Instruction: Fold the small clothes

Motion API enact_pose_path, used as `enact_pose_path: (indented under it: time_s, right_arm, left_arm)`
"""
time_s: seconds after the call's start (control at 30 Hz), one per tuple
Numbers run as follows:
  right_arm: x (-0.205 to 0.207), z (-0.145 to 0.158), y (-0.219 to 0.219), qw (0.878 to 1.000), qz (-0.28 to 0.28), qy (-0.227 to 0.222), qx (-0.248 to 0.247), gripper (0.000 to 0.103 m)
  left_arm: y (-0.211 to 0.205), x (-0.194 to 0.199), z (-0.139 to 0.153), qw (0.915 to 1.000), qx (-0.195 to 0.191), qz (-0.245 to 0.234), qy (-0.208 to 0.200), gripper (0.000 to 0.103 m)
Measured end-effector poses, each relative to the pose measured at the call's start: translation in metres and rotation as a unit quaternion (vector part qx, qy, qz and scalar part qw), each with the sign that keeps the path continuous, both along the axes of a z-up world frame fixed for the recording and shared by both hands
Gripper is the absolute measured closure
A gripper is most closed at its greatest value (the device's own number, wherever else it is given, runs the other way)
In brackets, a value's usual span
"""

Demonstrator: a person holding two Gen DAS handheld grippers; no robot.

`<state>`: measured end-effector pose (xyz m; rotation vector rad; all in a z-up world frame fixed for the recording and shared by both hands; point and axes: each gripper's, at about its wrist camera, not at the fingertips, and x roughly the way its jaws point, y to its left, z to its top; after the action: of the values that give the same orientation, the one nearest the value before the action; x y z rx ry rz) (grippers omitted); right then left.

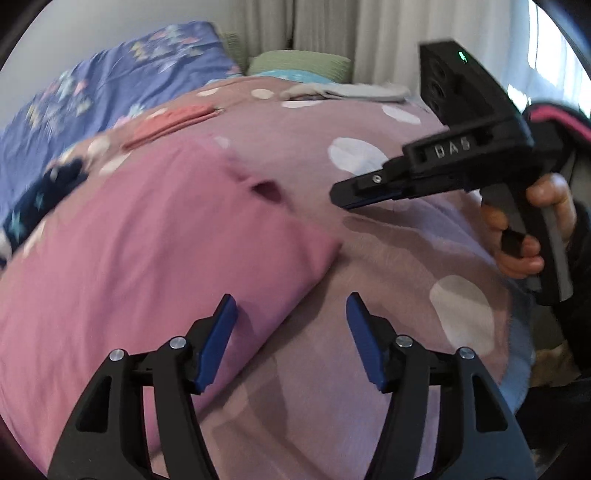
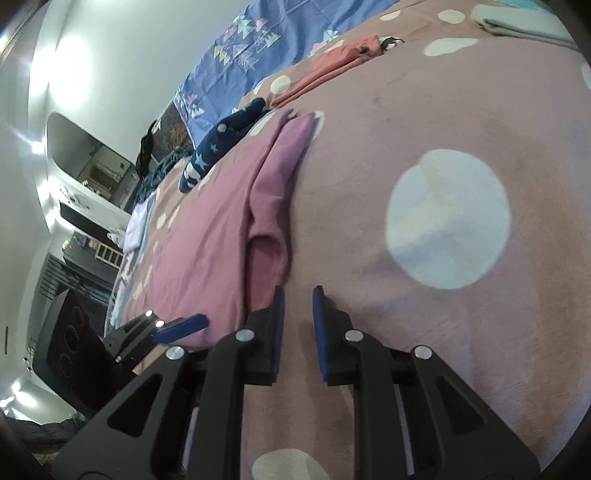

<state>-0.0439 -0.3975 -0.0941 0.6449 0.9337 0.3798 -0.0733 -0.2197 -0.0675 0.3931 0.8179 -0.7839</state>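
Note:
A pink garment [image 1: 147,236] lies flat on the mauve polka-dot blanket [image 1: 388,258]; it also shows in the right wrist view [image 2: 207,229], with a folded edge along its right side. My left gripper [image 1: 291,306] is open and empty, hovering over the garment's near right edge. My right gripper [image 2: 298,295] is nearly closed with a narrow gap and holds nothing, just beside the garment's near corner. The right gripper also shows in the left wrist view [image 1: 343,197], a hand on its handle, its tip low over the blanket right of the garment.
A folded coral garment [image 1: 166,123] and a navy star-print piece [image 2: 218,147] lie beyond the pink one. A grey folded cloth [image 2: 517,20] lies at the far end. A blue patterned sheet [image 1: 92,92] covers the bed's far side. A green pillow [image 1: 299,62] lies by the curtains.

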Motion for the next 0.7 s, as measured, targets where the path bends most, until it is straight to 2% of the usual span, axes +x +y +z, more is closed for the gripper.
enact_pose_path:
  time_s: [0.17, 0.2, 0.23, 0.33, 0.4, 0.5, 0.7]
  right_arm:
    - [0.006, -0.001, -0.008, 1.0, -0.002, -0.009, 0.017, 0.082]
    - [0.01, -0.001, -0.008, 1.0, 0.001, -0.01, 0.018, 0.08]
    - [0.013, -0.001, -0.008, 1.0, 0.003, -0.01, 0.019, 0.079]
    - [0.029, 0.005, -0.009, 1.0, 0.009, -0.012, 0.011, 0.075]
    - [0.045, 0.012, -0.009, 1.0, 0.018, -0.019, 0.012, 0.067]
    - [0.085, 0.015, -0.01, 0.999, 0.027, -0.012, 0.022, 0.065]
    - [0.162, -0.004, -0.002, 0.998, 0.031, 0.031, 0.041, 0.062]
  left_arm:
    - [-0.022, 0.011, -0.003, 0.9999, 0.006, -0.01, -0.004, 0.041]
    - [-0.023, 0.015, -0.003, 0.9999, 0.002, -0.009, -0.003, 0.046]
    - [-0.022, 0.017, -0.003, 1.0, 0.0, -0.008, -0.001, 0.067]
    - [-0.014, 0.026, 0.0, 0.9994, -0.024, 0.003, 0.026, 0.092]
    - [-0.01, 0.023, 0.004, 0.9987, -0.038, 0.007, 0.033, 0.094]
    - [-0.007, 0.017, 0.011, 0.9982, -0.053, -0.001, 0.03, 0.096]
    - [-0.01, 0.015, 0.009, 0.9979, -0.052, -0.015, 0.037, 0.098]
